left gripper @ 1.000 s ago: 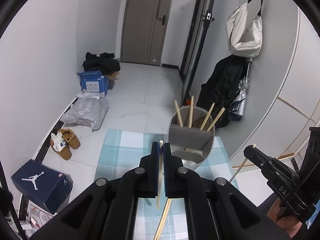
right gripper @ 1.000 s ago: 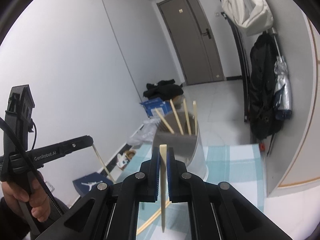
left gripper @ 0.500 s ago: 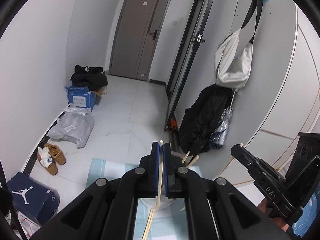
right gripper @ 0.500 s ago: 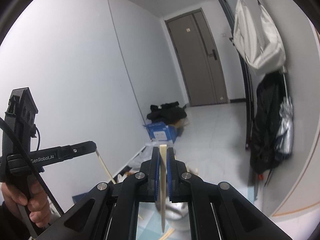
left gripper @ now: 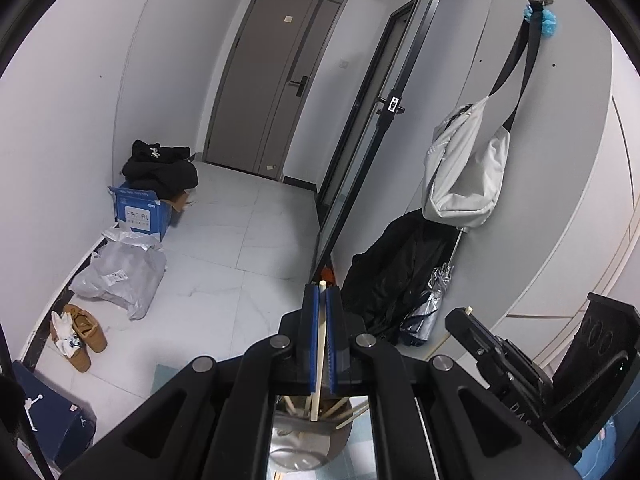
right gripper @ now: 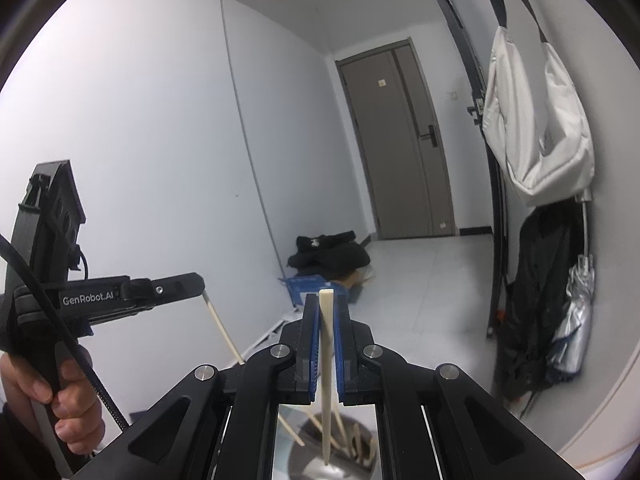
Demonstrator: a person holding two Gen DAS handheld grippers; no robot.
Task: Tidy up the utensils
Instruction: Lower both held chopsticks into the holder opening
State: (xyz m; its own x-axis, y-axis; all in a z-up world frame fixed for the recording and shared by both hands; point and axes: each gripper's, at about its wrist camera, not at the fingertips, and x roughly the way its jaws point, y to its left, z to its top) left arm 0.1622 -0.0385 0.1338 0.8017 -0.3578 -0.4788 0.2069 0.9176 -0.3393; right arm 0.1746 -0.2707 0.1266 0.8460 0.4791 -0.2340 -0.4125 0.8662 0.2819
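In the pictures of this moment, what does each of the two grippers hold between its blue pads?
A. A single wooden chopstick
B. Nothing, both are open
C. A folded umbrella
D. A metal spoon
A: the left gripper is shut on one pale wooden chopstick, and the right gripper is shut on another chopstick, both above the metal holder that already contains chopsticks.

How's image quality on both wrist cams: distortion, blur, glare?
Left wrist view: strong fisheye bowing with black corner vignette; lighting soft and even; the chopstick in the left hand-held gripper is sharp. Right wrist view: same bowing; the right edge near the folded umbrella is smeared; the metal holder shows a dull reflection, no harsh glare.
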